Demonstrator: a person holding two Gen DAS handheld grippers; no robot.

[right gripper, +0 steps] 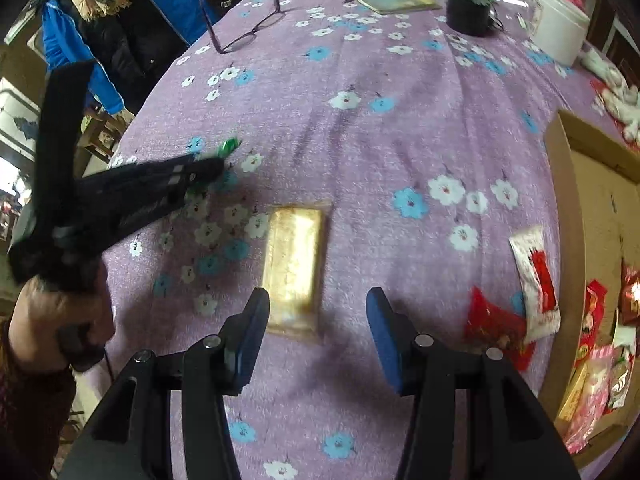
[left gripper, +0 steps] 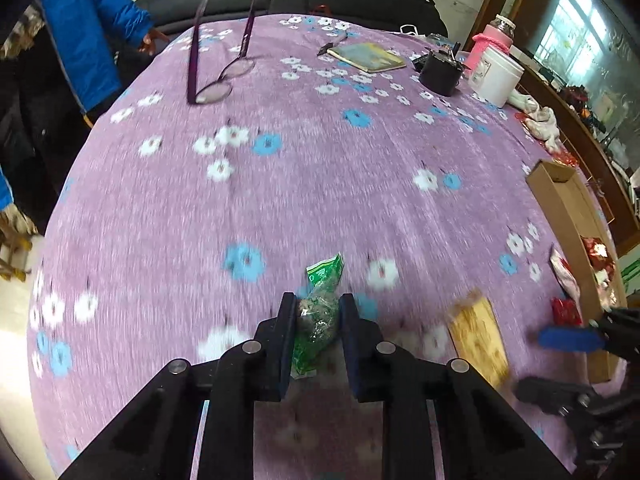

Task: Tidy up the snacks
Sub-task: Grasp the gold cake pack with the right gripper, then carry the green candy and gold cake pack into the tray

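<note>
Purple floral worktop [left gripper: 320, 184], snacks scattered.
Left gripper [left gripper: 318, 312] clamps green snack packet [left gripper: 320, 308]; right gripper [right gripper: 318, 300] gapes over gold packet [right gripper: 294, 264].

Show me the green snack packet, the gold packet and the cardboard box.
green packet [left gripper: 320, 316], left wrist view, its middle between the jaws
gold packet [right gripper: 294, 264], right wrist view, its centre
box [right gripper: 560, 208], right wrist view, its near wall

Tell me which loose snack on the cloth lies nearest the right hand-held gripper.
The gold packet, flat just ahead of the open right hand-held gripper. The red packet and white-red packet lie farther right.
</note>
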